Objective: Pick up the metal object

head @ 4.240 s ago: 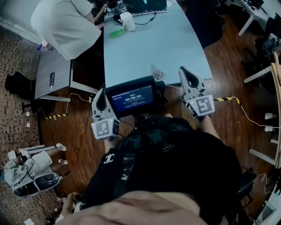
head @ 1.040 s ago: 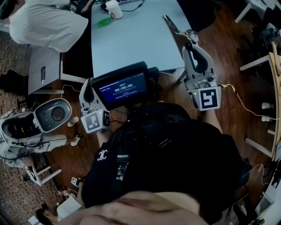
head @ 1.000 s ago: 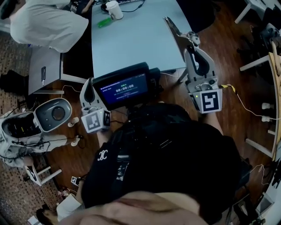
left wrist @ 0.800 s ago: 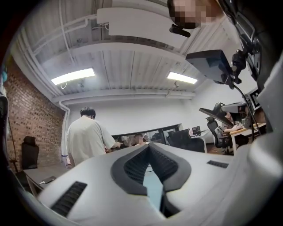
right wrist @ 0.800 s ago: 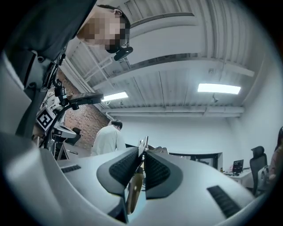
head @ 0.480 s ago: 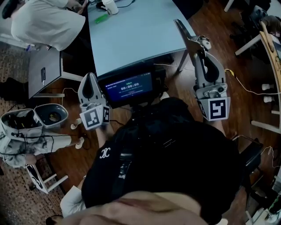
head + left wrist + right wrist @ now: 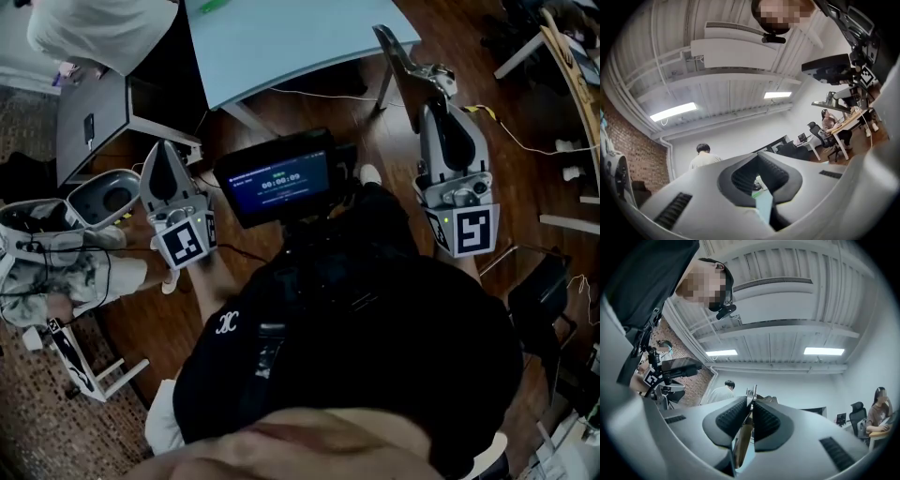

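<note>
In the head view my right gripper (image 7: 433, 97) is shut on the metal object (image 7: 398, 56), a thin flat steel piece with a bracket at its held end. It sticks out ahead of the jaws, over the wooden floor just off the table's near corner. The right gripper view shows the object (image 7: 743, 441) edge-on, pinched between the ribbed pads (image 7: 764, 420) of that gripper (image 7: 751, 403). My left gripper (image 7: 161, 155) hangs lower left over the floor. In the left gripper view its jaws (image 7: 757, 157) meet with nothing between them.
The light blue table (image 7: 281, 47) stands ahead, a grey cabinet (image 7: 94, 122) to its left. A person in white (image 7: 94, 28) sits at the far left. A grey-white device (image 7: 103, 197) and cables lie on the floor. A dark screen (image 7: 281, 178) hangs at my chest.
The view has drawn back from the table. My right gripper has carried the metal object off the tabletop to over the floor. The left gripper moved up and left.
</note>
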The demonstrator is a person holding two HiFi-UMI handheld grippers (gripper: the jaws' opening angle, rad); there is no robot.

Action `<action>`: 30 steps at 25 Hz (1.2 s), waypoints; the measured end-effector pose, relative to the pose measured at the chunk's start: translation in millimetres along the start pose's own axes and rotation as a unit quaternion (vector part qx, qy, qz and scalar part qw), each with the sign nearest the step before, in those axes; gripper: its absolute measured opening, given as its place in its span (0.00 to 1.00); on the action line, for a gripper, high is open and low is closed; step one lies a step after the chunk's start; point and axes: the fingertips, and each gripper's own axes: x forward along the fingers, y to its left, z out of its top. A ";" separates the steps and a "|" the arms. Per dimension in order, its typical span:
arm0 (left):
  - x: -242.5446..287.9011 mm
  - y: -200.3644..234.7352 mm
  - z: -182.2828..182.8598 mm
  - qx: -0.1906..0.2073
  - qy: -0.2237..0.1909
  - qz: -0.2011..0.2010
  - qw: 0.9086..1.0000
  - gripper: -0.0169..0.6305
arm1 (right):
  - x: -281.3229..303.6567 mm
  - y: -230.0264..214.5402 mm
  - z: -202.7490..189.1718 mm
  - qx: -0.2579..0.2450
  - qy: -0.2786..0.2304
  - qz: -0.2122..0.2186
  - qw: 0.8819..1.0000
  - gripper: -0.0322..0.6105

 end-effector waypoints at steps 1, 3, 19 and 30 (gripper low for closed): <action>-3.1 1.2 3.8 0.009 -0.002 0.003 1.000 0.05 | -2.8 0.3 3.9 0.001 -0.002 0.000 1.000 0.08; -8.5 -1.2 11.9 0.021 -0.006 0.005 1.000 0.05 | -11.0 -2.2 10.3 0.003 -0.004 -0.002 1.000 0.08; -34.0 -82.0 95.2 0.035 -0.033 0.002 0.999 0.05 | -81.8 -65.1 35.1 0.025 0.006 0.016 1.000 0.08; -29.5 -89.5 94.9 0.027 -0.029 0.012 0.999 0.05 | -77.6 -78.5 26.9 0.035 0.001 0.022 0.999 0.08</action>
